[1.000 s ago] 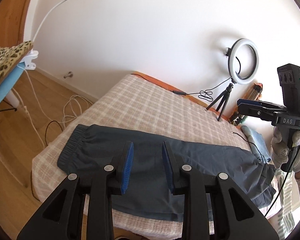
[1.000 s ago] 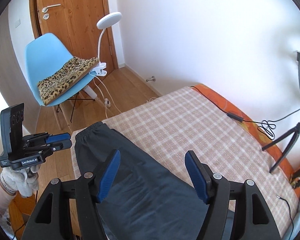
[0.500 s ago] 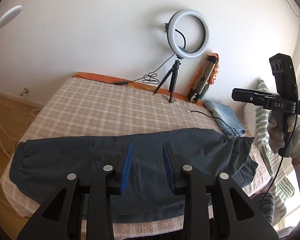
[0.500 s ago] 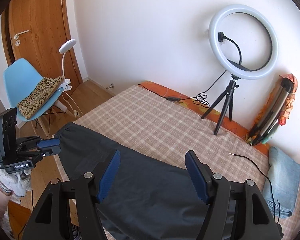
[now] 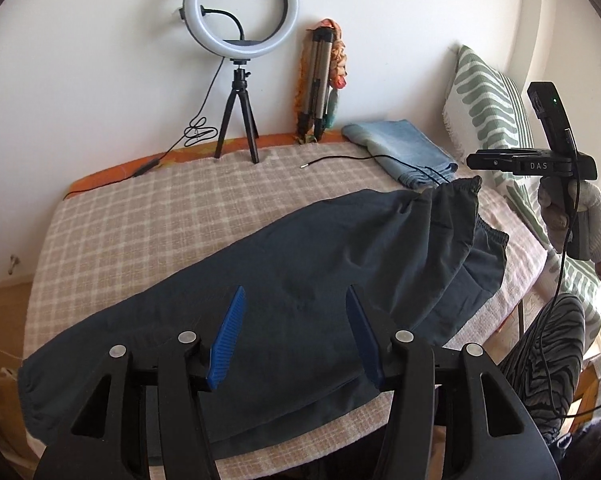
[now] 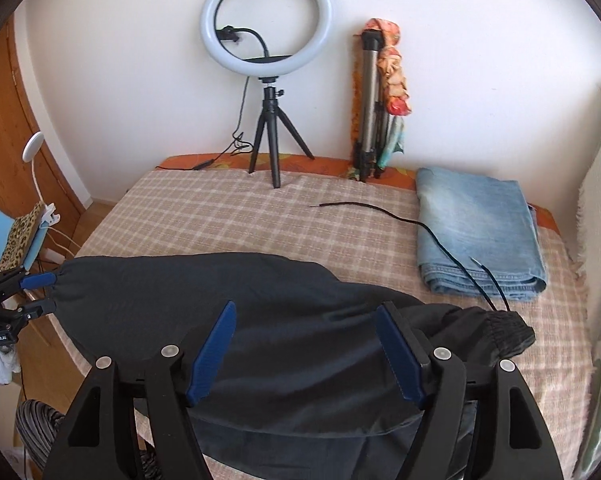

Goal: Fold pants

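Because the pants [image 5: 284,280] lie stretched lengthwise across the near half of the bed [image 5: 140,220], already doubled leg over leg by the look of the layered edge at 6 o'clock, both ends sit within reach of a pair of tongs. The left tongs [image 5: 296,332] hang above the middle of the cloth with blue pads parted, gripping nothing. The right tongs [image 6: 304,352] are likewise spread wide and empty, above the cloth toward the waistband. In the left view the waistband, gathered and elastic, is at 2 o'clock, rumpled and partly turned back on itself; the cuffs are at 8 o'clock near the bed's edge.

The fabric is dark grey-blue, thin and matte, with soft creases around the middle, so I judge it will slide and sag easily when lifted.

Folded jeans [image 6: 476,232] rest at 2 o'clock in the right view, apart from the pants, with a black cord [image 6: 400,220] trailing over them.
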### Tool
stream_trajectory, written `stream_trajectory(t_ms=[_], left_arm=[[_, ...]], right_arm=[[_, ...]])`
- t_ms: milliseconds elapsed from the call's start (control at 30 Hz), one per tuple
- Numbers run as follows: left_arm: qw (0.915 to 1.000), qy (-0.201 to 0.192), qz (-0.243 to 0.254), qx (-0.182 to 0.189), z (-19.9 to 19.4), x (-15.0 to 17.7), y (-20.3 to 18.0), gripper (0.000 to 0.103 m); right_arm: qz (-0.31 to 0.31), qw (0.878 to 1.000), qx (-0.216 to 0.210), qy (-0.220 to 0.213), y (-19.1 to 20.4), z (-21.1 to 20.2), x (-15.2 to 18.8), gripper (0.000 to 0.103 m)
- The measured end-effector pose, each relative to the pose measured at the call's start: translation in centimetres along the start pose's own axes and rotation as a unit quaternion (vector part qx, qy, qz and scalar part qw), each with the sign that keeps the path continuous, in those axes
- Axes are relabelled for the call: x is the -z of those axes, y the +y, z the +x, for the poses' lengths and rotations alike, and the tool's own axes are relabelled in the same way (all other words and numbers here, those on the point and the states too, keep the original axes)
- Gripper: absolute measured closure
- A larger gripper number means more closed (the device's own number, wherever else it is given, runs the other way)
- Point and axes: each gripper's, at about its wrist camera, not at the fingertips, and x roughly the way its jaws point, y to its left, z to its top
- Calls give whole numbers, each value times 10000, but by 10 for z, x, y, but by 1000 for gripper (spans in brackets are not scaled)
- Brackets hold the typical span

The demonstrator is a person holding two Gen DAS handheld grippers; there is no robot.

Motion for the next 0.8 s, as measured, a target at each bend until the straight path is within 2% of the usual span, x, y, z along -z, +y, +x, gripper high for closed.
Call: stream_trajectory(t_ms=[300,533,567,800], left_arm=[[9957,419,697,451,42,-21,-64,52],[9893,755,913,854,85,-12,-109,49],[9885,817,929,870,91,-9,-114,47],[9825,1143,1060,1023,131,17,-142,46]], right_arm=[[1042,9909,843,142,-116,1,42,28],[1675,9820,800,354,-167,28,57,28],[1753,9808,771,382,-173,32,58,28],[2131,9739,603,502,-201,59,58,28]])
